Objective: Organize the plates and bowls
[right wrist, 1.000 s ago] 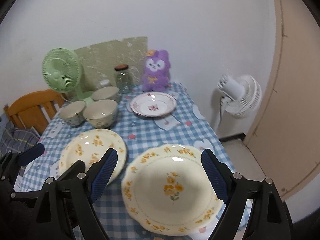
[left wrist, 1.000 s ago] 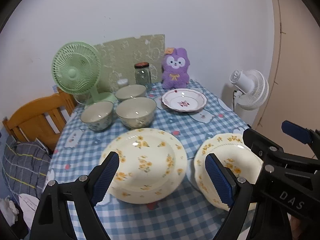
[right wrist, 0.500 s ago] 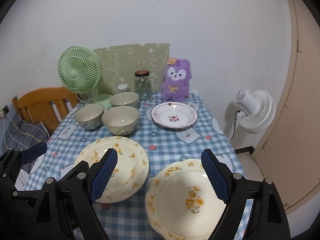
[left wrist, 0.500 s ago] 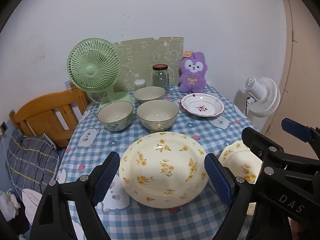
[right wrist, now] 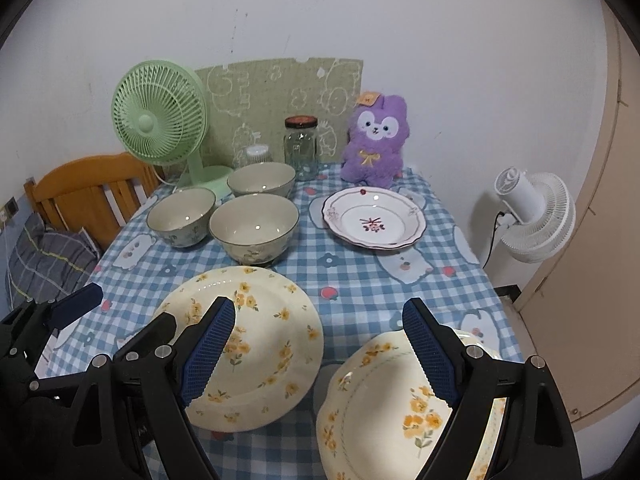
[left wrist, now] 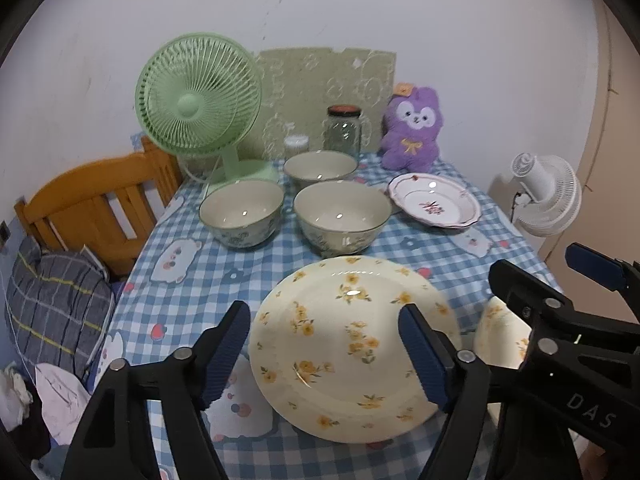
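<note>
A round table under a blue-and-white checked cloth (left wrist: pixel 192 280) carries the crockery. Three glazed ceramic bowls, cream inside with a dark rim and leafy print outside, cluster at the far left: the left bowl (left wrist: pixel 241 214), the middle bowl (left wrist: pixel 342 218) and the back bowl (left wrist: pixel 320 168). To their right lies a white plate (left wrist: pixel 434 205) with a scalloped maroon edge and a red flower at its centre. Near the front edge sit two glossy cream plates with yellow flowers: the big plate (left wrist: pixel 352 340), smooth-rimmed, and the wavy plate (right wrist: pixel 384 408), whose edge is fluted.

The left gripper (left wrist: pixel 324 354) has black arms with ribbed blue pads; its jaws have just been closing yet stand apart, the big plate's left part showing between them, neither pad seen pressing on it. The right gripper (right wrist: pixel 320 356) stands wide apart above the gap between the two cream plates, clamping nothing.

Behind stand a green plastic fan (left wrist: pixel 198 98), a glass jar (left wrist: pixel 344 130) with a dark lid, a fuzzy purple plush (left wrist: pixel 412 132) and a green mat (left wrist: pixel 320 88) against the wall.

The left view shows only a sliver of the wavy plate behind the right gripper's arm; the right view shows much of it. Both show a wooden chair (right wrist: pixel 88 192) and a white fan (right wrist: pixel 532 216) off the table.
</note>
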{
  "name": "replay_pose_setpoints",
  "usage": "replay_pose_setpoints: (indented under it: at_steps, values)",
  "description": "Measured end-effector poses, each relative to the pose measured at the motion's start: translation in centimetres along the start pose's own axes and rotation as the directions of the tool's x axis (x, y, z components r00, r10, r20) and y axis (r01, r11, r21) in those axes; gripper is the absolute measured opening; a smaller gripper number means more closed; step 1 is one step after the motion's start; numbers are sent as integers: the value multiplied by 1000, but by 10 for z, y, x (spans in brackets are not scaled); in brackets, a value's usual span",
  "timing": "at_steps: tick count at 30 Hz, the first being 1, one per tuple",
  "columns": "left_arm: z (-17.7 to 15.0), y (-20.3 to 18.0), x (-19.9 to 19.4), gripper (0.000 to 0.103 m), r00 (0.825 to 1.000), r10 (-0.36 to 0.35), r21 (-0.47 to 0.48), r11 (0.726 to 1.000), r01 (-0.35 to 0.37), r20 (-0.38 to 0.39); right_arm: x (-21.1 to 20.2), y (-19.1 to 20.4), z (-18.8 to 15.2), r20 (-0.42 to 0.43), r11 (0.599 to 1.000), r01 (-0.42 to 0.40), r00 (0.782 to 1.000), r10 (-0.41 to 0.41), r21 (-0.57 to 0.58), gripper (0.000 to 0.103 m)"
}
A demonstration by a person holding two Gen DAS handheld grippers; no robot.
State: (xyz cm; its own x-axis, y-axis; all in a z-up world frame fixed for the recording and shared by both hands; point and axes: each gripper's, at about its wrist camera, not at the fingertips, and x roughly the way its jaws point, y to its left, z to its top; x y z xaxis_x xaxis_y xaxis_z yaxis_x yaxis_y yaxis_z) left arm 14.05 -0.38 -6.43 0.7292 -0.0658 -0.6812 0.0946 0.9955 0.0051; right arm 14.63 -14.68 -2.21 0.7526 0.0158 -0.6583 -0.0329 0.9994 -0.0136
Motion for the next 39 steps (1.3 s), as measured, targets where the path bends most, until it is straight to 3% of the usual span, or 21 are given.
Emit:
replay_pose_setpoints:
  at_steps: [21, 24, 30, 35, 39]
  values:
    - [-19, 26, 84, 68, 982, 65, -60, 995, -77, -176, 89, 16, -12, -150, 999, -25, 988, 22, -21, 88]
    - [-22, 27, 94, 61, 977, 73, -56, 995, -86, -200, 99, 15, -14, -167, 1000, -22, 986, 19, -19, 88]
    - [-25, 29, 102, 59, 975, 98, -55, 992, -111, -201, 116, 14, -19, -202, 1000, -11, 979, 5, -26, 87]
    - [-29, 37, 114, 47, 965, 103, -76, 989, -124, -243, 126, 12, -21, -218, 1000, -5, 976, -1, -26, 86]
    - [-30, 38, 115, 46, 965, 103, -81, 989, -126, -243, 132, 10, -22, -231, 1000, 1, 973, -6, -23, 83]
